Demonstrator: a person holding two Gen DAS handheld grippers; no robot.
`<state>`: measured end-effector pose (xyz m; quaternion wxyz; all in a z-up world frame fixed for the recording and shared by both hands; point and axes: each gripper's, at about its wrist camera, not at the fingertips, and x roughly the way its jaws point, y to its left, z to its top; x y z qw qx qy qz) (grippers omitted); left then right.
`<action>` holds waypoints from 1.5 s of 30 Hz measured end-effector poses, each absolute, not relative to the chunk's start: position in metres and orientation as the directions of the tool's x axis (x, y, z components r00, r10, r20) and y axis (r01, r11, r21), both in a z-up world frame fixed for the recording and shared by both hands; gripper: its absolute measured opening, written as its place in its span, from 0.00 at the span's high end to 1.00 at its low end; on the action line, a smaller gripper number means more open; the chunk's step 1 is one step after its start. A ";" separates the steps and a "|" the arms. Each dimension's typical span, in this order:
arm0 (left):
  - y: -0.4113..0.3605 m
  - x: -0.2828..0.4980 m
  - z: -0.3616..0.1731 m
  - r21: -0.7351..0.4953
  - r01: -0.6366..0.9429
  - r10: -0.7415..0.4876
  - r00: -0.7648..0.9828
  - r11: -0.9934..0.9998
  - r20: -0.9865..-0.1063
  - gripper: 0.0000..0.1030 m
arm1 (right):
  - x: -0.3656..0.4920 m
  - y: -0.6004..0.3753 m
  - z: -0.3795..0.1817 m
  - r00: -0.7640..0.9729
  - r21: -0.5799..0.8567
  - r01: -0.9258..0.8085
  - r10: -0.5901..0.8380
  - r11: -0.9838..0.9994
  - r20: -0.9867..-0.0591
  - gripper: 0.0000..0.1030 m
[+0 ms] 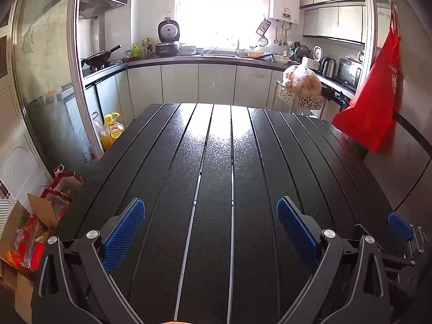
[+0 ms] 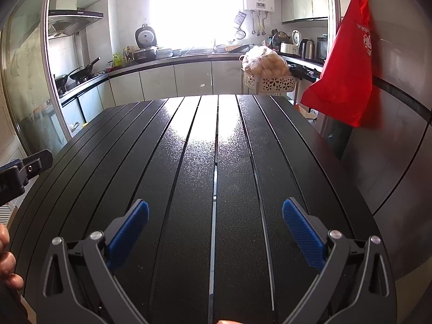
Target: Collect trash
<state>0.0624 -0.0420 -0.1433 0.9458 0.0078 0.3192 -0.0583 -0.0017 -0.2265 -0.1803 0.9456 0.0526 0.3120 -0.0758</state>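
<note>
A black slatted table (image 1: 216, 162) fills both wrist views, its top (image 2: 216, 148) bare, with no trash showing on it. My left gripper (image 1: 210, 209) hovers over the near end, blue pads wide apart and nothing between them. My right gripper (image 2: 215, 210) stands likewise open and empty over the table. One blue finger of the right gripper (image 1: 398, 225) shows at the right edge of the left wrist view. Part of the left gripper (image 2: 24, 171) shows at the left edge of the right wrist view, with a person's hand (image 2: 6, 259) below it.
A red bag (image 1: 372, 100) hangs on the wall at the right. Open cardboard boxes with red packets (image 1: 29, 232) sit on the floor to the left, beside a yellow oil bottle (image 1: 110, 129). A white basket with a filled plastic bag (image 2: 267, 70) stands beyond the table's far end. Kitchen counters lie behind.
</note>
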 end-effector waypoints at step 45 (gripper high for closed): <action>-0.046 0.059 -0.154 -0.015 0.135 -0.114 0.770 0.991 -0.627 0.08 | 0.002 -0.224 -0.178 0.787 0.027 0.188 -0.134 0.982 -0.602 0.04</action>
